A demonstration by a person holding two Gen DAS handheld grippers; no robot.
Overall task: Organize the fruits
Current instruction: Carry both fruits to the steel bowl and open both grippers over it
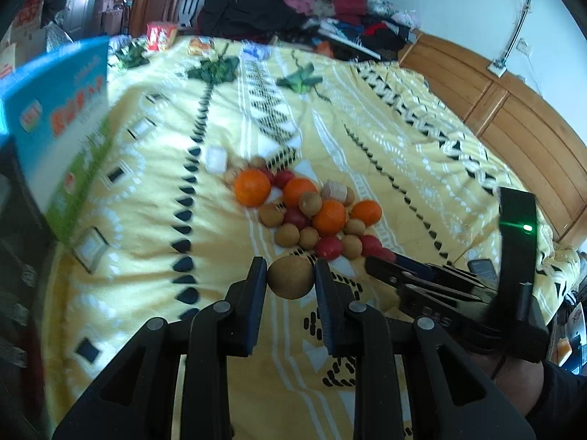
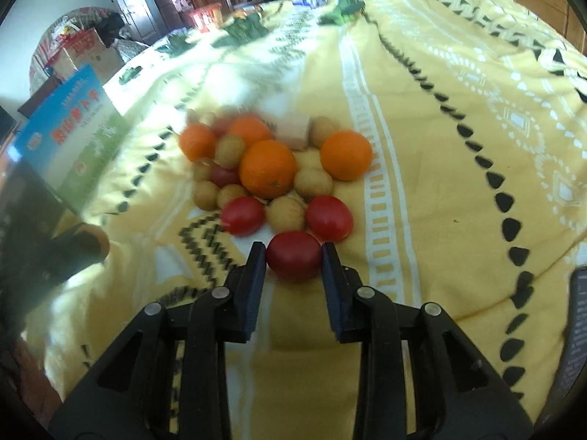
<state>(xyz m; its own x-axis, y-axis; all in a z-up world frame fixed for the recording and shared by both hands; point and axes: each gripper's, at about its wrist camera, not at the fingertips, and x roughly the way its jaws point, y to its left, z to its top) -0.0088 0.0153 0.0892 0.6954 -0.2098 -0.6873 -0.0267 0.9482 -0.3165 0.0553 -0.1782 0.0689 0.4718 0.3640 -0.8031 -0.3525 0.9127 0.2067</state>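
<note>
We've got a yellow patterned bedspread (image 2: 440, 117) as the work surface, a blue-and-green box (image 1: 58, 124) standing at its left edge. Mid-bed sits the mixed fruit pile (image 2: 271, 161): oranges, red tomato-like fruits, tan longans, plus a pale cube among them. Left gripper (image 1: 290, 278) is clenched on a tan longan (image 1: 290, 277), held just on our side of the pile. Right gripper (image 2: 293, 256) is grasping a red fruit (image 2: 294, 255), pads against both its sides at the pile's near edge. In the left view the right gripper's tips show beside the red fruits. We judge this as the pick step, both hands loaded. Next move calls for carrying each fruit to its own group; no sorting container is visible, so destination unclear.
</note>
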